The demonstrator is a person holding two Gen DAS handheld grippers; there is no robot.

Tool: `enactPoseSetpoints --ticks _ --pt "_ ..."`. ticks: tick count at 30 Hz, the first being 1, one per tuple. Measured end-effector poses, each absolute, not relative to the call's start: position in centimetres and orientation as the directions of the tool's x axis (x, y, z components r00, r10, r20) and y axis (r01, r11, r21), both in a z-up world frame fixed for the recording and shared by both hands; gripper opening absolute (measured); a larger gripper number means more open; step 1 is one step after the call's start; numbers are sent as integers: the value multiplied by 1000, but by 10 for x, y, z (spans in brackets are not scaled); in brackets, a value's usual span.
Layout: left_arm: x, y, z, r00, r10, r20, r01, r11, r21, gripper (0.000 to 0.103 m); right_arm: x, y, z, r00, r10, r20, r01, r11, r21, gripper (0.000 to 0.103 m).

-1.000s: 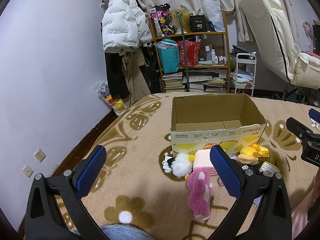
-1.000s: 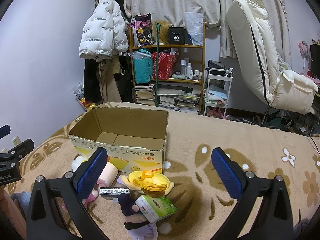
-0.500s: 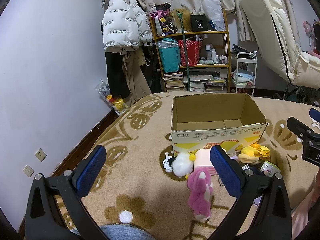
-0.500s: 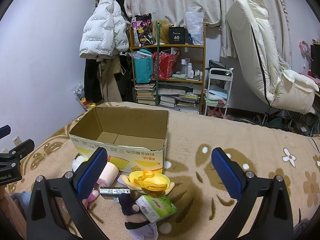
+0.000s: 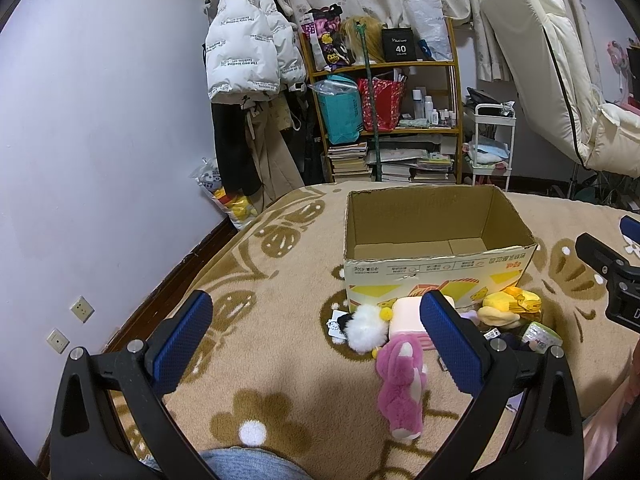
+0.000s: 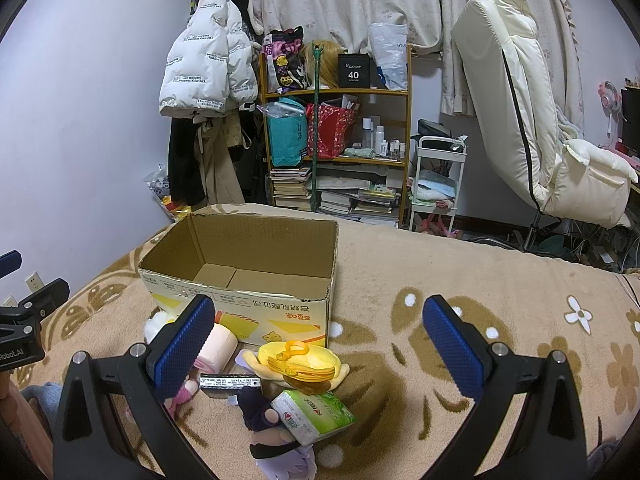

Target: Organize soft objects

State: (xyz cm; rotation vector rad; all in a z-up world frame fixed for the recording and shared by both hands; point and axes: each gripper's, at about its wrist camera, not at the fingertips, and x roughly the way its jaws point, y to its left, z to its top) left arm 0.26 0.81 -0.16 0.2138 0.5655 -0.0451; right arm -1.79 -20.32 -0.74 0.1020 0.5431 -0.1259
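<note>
Cardboard box (image 6: 256,304), black "40" box (image 6: 353,71)

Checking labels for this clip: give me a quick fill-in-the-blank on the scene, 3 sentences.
1. The cardboard box has ____ inside it.
2. The pink plush lies ____ the box, on the blanket.
3. Both the left tongs and right tongs are ____.

Missing words: nothing; outside; open
</note>
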Motion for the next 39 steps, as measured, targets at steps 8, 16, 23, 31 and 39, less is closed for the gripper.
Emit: enactPoseSetpoints --ticks 8,16,23,31,39 --pt "6 15 -10 841 23 -540 98 976 194 102 -17 -200 -8 848 -90 -522 143 988 62 103" --pt "5 14 -12 839 26 -543 97 976 197 102 -17 -201 -8 848 -93 -523 146 987 61 103" --pt "6 12 -13 834 30 -551 96 975 198 102 -17 -201 -8 847 -91 -524 145 987 64 103" --pt "18 10 -14 815 42 -578 84 978 190 102 -15 -199 -9 845 -52 -532 122 988 97 103" --pt "39 7 -19 754 -11 -657 124 984 125 102 2 -214 -17 830 0 -558 127 974 190 103"
